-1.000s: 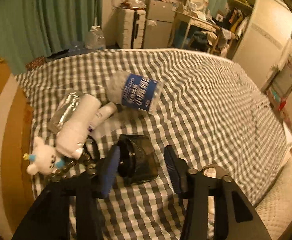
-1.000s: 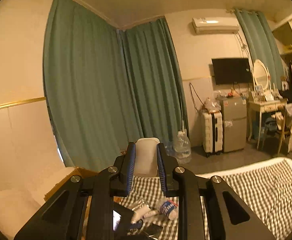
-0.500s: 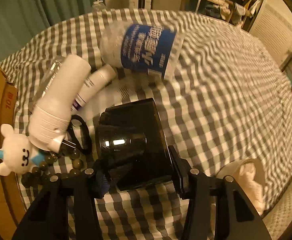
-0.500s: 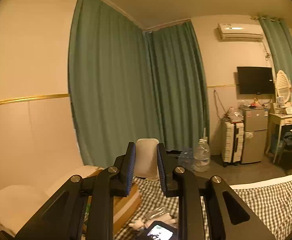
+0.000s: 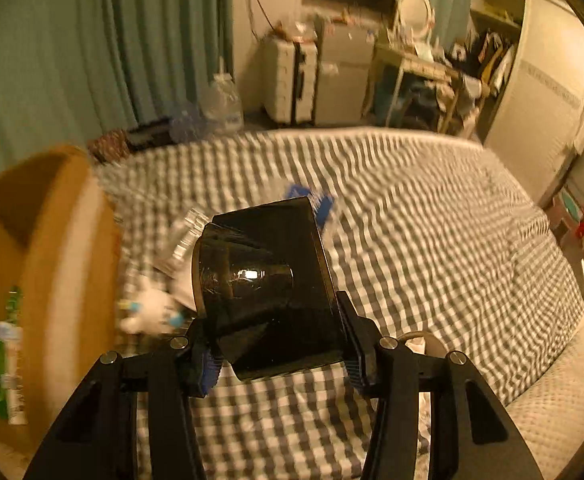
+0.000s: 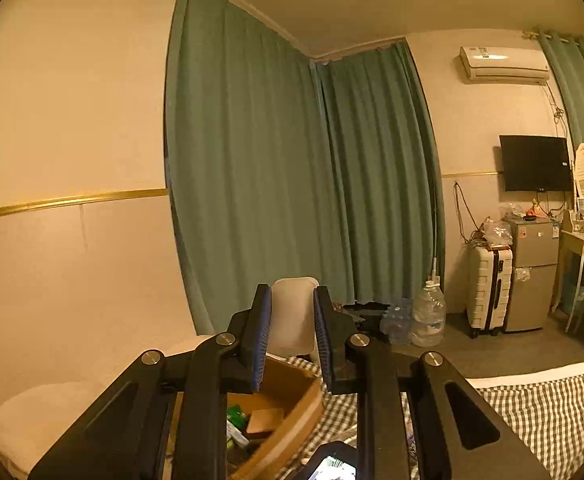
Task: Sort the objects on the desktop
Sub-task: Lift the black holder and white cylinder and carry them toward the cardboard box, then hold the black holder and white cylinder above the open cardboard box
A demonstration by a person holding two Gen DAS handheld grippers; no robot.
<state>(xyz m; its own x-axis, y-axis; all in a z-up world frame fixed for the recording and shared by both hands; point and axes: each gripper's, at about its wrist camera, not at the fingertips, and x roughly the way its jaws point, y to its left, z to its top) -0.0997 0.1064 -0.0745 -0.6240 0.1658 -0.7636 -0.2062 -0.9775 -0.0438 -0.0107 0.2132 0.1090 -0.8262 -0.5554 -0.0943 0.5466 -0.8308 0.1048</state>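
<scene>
Two grips at once. Left gripper (image 5: 278, 344) clamped at about half width on a black glossy case (image 5: 260, 272), pads pressing its lower flanks. Held clear of the checked bedcover (image 5: 432, 240), at lower centre of the left wrist view, just right of the cardboard box (image 5: 32, 260). Right gripper (image 6: 292, 332) nearly closed on a flat white piece (image 6: 292, 308) at lower centre of its view, above the same box.

Probably rigid and light, judging by the hard shine. Likely slippery too, so best pinched low on the flat side walls, never on the rounded barrel bulging at left. Possibly prone to scratches or cracks.

Long axis running up the frame from the jaws toward centre, tilted slightly left. Far end pointing away. Barrel facing lower left, toward the box.
</scene>
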